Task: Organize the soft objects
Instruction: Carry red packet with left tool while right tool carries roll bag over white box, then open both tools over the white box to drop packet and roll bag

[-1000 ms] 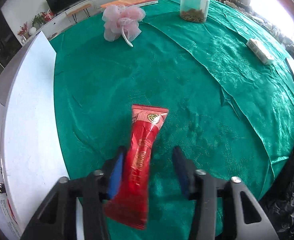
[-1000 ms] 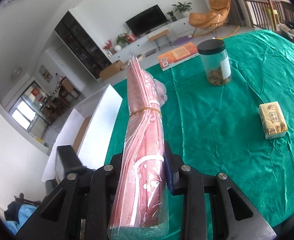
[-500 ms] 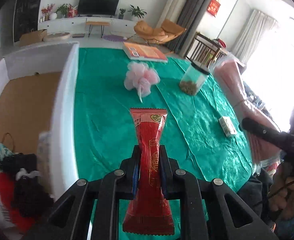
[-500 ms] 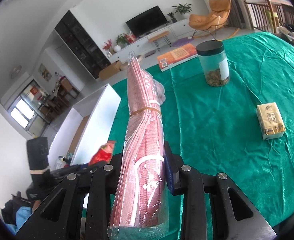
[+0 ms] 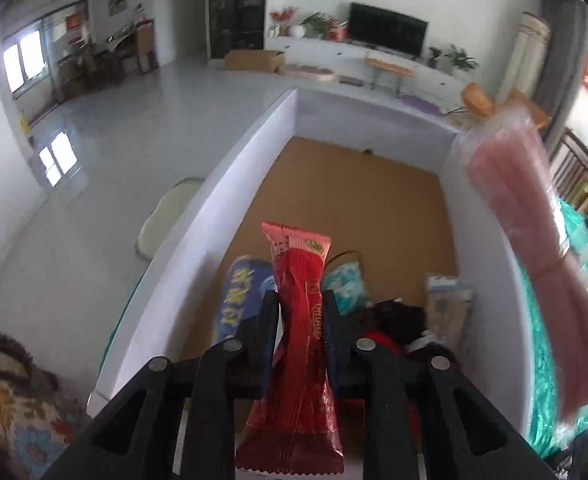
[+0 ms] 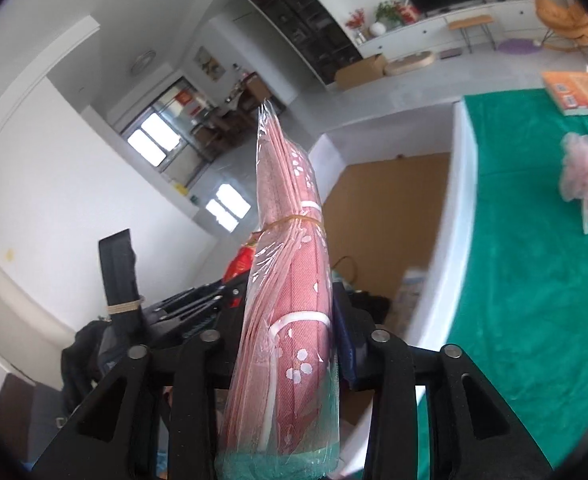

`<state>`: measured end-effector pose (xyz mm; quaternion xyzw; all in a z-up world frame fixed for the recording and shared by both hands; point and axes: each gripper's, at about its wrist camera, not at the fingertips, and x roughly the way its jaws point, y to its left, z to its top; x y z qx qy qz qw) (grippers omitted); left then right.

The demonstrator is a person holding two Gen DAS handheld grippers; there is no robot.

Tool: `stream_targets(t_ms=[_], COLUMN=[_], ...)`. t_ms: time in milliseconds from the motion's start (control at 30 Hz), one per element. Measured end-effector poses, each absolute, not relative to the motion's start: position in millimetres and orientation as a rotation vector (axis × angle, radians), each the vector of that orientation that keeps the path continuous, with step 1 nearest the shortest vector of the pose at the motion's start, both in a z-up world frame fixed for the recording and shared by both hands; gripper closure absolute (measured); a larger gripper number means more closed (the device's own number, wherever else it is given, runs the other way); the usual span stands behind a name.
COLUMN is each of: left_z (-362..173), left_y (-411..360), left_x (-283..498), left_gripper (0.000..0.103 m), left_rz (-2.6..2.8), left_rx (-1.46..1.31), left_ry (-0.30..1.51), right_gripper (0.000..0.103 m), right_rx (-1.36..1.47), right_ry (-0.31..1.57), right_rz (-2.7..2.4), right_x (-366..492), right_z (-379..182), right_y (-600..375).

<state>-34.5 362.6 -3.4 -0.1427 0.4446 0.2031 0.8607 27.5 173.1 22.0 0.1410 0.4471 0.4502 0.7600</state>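
Observation:
My left gripper (image 5: pixel 300 312) is shut on a long red snack packet (image 5: pixel 300 320) and holds it above the near end of a white-walled box (image 5: pixel 230 184) with a brown cardboard floor. My right gripper (image 6: pixel 292 320) is shut on a pink cloth roll in clear plastic (image 6: pixel 290 280), bound by a rubber band, upright over the box's edge. The roll also shows blurred at the right of the left wrist view (image 5: pixel 534 240). The left gripper and red packet (image 6: pixel 242 262) show behind the roll in the right wrist view.
The box holds a blue packet (image 5: pixel 238 292), a teal pouch (image 5: pixel 346 284), black and red items (image 5: pixel 398 320) and a small carton (image 5: pixel 448 300) at its near end. A pink mesh puff (image 6: pixel 586 172) and an orange book (image 6: pixel 578 90) lie on the green tablecloth (image 6: pixel 534 280).
Both grippers have swung left from over the green table to over the white box, each still holding its item. The red packet was picked up off the cloth a second ago.

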Motion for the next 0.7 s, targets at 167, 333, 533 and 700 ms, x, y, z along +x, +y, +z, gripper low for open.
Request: stream_targets(t_ms=[167, 333, 533, 700], left_z=[-42, -29, 12, 39], left_y=[380, 363, 318, 254], left_x=[-42, -35, -25, -5], left_gripper=[0.026, 0.017, 0.017, 0.014], left_rz=[0.462, 0.434, 0.309, 0.143], left_rx=[-0.431, -0.440, -0.406, -0.322], left_ry=[0.981, 0.898, 0.756, 0.710], right_gripper=[0.023, 0.023, 0.023, 0.023], right_rx=[0.233, 0.158, 0.012, -0.050], right_ry=[1.009, 0.922, 0.841, 0.840], right_rz=[0.884, 0.671, 0.384, 0.183], right_x=[31, 44, 52, 58], right_z=[-5, -15, -42, -70], right_y=[156, 83, -4, -68])
